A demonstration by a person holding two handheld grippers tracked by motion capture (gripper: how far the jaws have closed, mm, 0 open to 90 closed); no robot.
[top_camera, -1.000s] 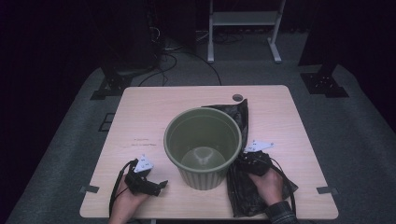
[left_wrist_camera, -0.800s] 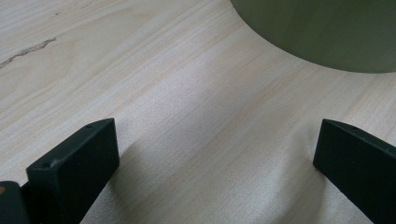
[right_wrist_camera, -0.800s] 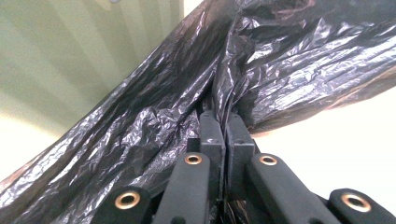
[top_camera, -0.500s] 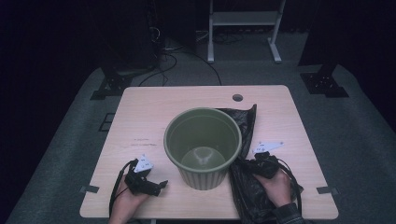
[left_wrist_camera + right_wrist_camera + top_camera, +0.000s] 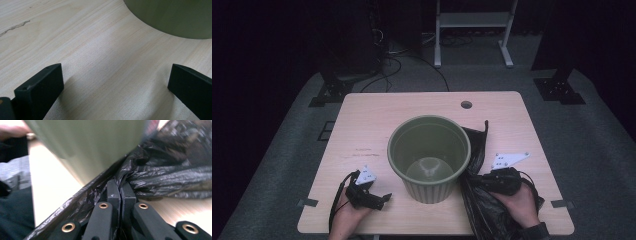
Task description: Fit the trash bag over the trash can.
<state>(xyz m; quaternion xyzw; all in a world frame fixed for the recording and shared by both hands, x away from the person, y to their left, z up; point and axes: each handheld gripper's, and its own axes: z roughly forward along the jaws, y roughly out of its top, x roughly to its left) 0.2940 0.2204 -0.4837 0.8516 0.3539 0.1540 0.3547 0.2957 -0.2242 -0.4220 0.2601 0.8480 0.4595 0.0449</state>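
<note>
An olive green bucket (image 5: 429, 155) stands upright and empty in the middle of the wooden table (image 5: 377, 115). A crumpled black plastic bag (image 5: 484, 210) lies against its right side. My right gripper (image 5: 472, 181) is shut on a fold of that bag just beside the bucket wall. In the right gripper view the jaws (image 5: 121, 186) pinch the bag (image 5: 170, 170), with the bucket (image 5: 87, 145) close ahead. My left gripper (image 5: 384, 198) rests open on the table left of the bucket. The left gripper view has bare wood between its jaws (image 5: 117, 75) and the bucket (image 5: 175, 17) at top right.
A small round hole (image 5: 466, 105) sits in the table's far side. Beyond the table are a white stand (image 5: 472, 30), cables (image 5: 402, 55) and black equipment feet (image 5: 557, 87) on grey carpet.
The right gripper has closed on the black bag and lifted it a little; the bag has bunched up beside the bucket. The left gripper has not moved.
</note>
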